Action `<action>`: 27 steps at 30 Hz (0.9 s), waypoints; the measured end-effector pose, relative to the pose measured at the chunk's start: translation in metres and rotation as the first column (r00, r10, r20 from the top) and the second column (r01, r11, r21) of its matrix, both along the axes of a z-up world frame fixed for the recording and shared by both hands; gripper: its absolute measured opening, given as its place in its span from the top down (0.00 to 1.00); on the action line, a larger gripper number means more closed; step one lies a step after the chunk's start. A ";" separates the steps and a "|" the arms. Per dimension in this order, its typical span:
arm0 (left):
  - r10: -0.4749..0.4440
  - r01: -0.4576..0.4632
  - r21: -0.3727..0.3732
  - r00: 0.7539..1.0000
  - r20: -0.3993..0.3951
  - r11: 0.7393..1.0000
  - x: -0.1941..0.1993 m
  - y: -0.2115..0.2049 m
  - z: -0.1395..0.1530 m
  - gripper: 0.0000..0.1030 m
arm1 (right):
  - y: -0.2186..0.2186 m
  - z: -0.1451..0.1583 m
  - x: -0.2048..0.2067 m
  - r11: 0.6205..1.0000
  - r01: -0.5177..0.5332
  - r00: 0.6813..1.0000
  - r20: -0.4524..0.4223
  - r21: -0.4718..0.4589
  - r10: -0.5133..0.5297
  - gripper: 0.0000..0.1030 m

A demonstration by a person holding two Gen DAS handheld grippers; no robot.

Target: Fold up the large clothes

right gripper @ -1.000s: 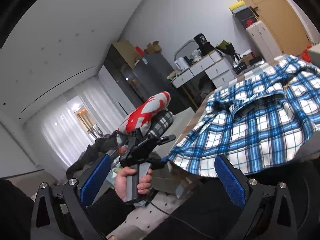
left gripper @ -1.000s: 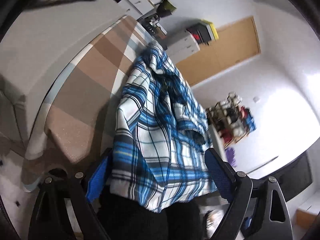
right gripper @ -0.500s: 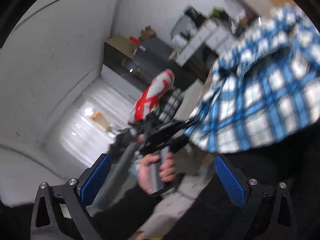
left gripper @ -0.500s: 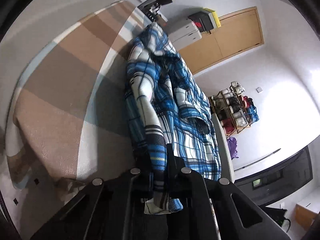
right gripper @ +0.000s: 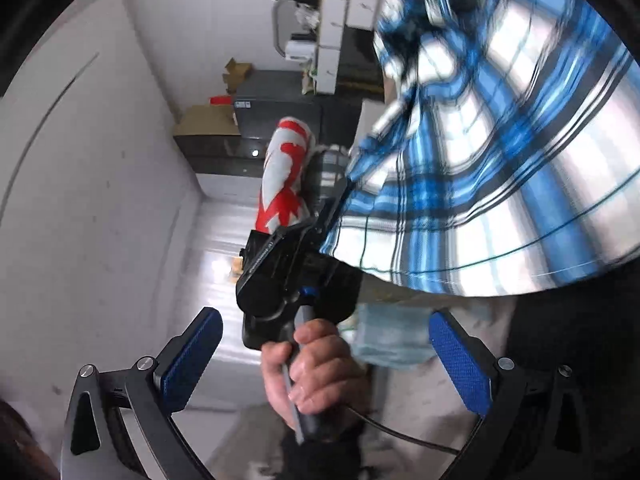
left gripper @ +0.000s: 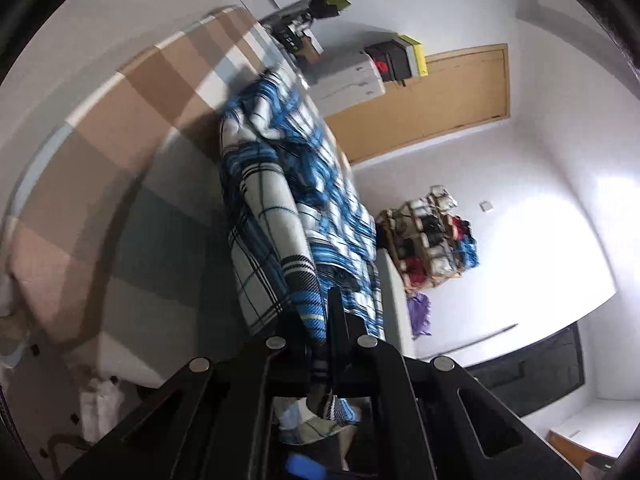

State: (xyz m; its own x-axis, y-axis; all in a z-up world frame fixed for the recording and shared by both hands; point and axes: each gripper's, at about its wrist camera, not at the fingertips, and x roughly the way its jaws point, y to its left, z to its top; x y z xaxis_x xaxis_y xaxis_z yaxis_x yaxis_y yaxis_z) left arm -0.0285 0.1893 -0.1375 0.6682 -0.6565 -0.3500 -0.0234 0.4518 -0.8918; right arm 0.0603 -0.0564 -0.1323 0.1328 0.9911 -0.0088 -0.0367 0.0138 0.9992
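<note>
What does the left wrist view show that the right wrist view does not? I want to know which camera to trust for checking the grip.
Only the left wrist view shows the left gripper shut on the plaid shirt, lying on the checked bed cover. Only the right wrist view shows the open, empty right gripper and the hand holding the left tool. Both share the shirt.

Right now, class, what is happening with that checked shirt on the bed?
A person is folding a blue plaid shirt spread on a checked bed cover. The left gripper is shut on the shirt's near edge, lifting it slightly. The right gripper is open and empty, facing the hand that holds the left one.
</note>
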 end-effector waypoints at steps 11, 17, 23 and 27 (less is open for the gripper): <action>-0.029 0.035 -0.051 0.994 0.103 0.998 0.002 -0.007 0.027 0.99 | 0.024 -0.022 0.027 0.983 0.124 0.980 -0.174 0.132 -0.101 0.00; -0.039 0.045 -0.049 0.990 0.135 0.998 0.001 0.002 0.030 0.99 | -0.007 -0.024 0.043 0.950 0.307 0.941 -0.169 0.059 -0.293 0.00; -0.021 0.028 -0.045 0.986 0.163 0.999 -0.001 0.011 0.031 0.99 | -0.086 -0.014 0.048 0.883 0.468 0.877 -0.108 -0.031 -0.468 0.00; -0.011 0.016 -0.030 0.987 0.162 0.999 -0.001 0.015 0.032 0.99 | -0.143 0.004 0.049 0.817 0.563 0.824 0.002 -0.124 -0.567 0.00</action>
